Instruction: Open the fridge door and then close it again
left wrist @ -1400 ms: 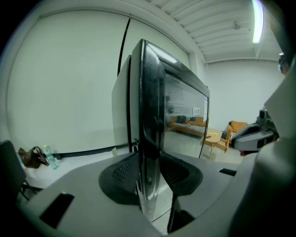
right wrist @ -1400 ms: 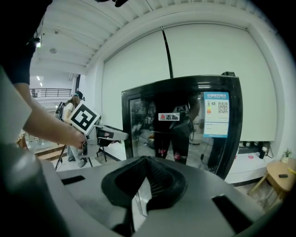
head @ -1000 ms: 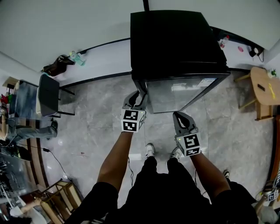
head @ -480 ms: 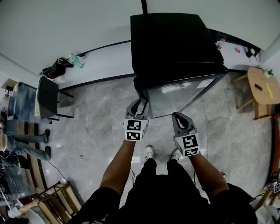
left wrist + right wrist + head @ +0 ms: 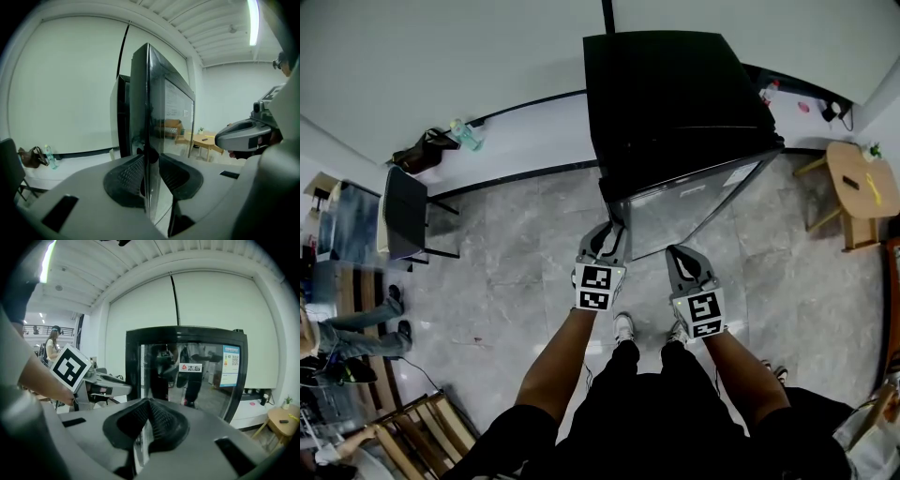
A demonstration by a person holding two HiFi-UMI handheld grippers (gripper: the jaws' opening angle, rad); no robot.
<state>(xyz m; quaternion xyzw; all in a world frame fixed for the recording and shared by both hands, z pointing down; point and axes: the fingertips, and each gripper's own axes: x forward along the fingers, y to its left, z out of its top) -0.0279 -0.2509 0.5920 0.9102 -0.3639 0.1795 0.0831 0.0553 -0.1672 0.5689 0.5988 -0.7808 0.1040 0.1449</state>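
Note:
A black fridge [image 5: 675, 94] stands against the wall ahead of me. Its glass door [image 5: 694, 202] is swung a little way out at its left edge. My left gripper [image 5: 609, 234] sits at that edge. In the left gripper view the door edge [image 5: 147, 117] runs end-on between the two pads, which are closing and lie against both sides of it. My right gripper [image 5: 681, 255] hangs in front of the door glass [image 5: 197, 380] and touches nothing. Its pads [image 5: 157, 416] meet with nothing between them.
A black chair [image 5: 403, 206] stands at the left, with a bag [image 5: 422, 148] and a bottle [image 5: 464, 134] by the wall behind it. A wooden stool [image 5: 858, 183] is at the right. Another person [image 5: 347, 328] stands at the far left near a wooden crate [image 5: 431, 422].
The door's left edge has swung out from the fridge toward me, and the left gripper has come back with it. The right gripper has drawn back slightly.

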